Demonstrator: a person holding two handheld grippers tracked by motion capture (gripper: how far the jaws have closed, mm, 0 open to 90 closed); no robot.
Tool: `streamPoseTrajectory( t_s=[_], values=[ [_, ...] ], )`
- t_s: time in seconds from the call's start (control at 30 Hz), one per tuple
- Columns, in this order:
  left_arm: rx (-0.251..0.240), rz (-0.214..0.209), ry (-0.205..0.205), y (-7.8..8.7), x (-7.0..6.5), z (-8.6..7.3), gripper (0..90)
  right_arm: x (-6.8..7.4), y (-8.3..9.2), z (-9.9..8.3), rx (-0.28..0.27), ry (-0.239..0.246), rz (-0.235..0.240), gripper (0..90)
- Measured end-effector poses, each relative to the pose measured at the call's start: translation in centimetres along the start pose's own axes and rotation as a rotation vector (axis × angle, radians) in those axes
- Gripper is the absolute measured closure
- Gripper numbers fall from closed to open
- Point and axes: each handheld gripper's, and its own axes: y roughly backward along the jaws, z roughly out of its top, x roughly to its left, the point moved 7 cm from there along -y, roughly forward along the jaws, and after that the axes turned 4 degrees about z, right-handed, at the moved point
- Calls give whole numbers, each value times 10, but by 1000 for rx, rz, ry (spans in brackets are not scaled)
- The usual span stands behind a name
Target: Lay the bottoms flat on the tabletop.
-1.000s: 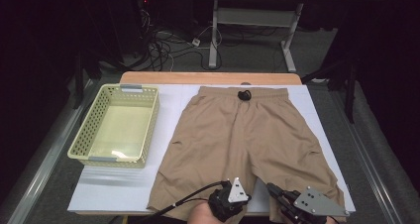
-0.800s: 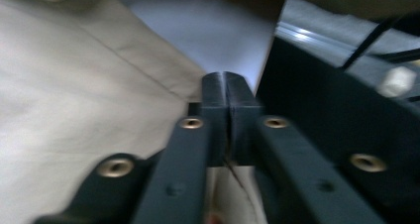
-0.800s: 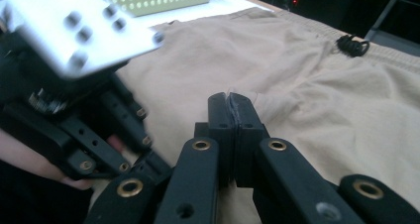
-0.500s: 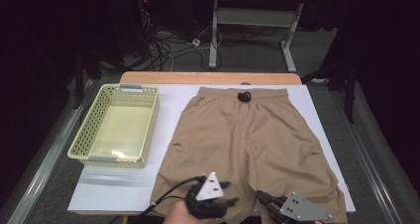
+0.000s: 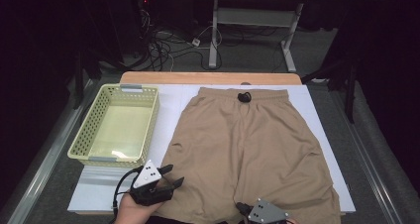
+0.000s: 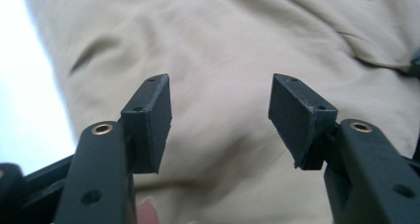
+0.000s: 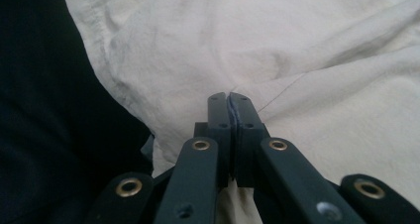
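The left gripper (image 5: 173,175), jaws just opened and empty, faces the shorts' (image 5: 252,149) left leg hem; the right gripper (image 7: 229,101) is closed. Next, it likely pinches that hem for folding.

One pair of shorts (image 5: 250,149), one basket (image 5: 94,130), two grippers

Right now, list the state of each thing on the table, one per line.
Khaki shorts: spread flat, waistband at the far edge, legs toward the person.
Drawstring: knotted at the waistband.
Basket: upright, nothing in it.
Left hand-held gripper: jaws have just been opening, nothing between them, beside the shorts' left leg.
Right hand-held gripper: shut, over the shorts' fabric.
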Motion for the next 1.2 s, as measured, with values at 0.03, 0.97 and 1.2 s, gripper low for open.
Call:
streamPoseTrajectory(
  t_s=[0.03, 0.97, 1.2],
  values=[
    [-1, -1, 13, 1, 3, -1, 410, 0, 0, 0, 1, -3, 3, 897],
    [103, 132, 175, 24, 14, -37, 431, -49, 25, 20, -190, -131, -11, 434],
    [132, 115, 188, 29, 2, -52, 466, -73, 20, 29, -228, -152, -46, 290]
  ],
)
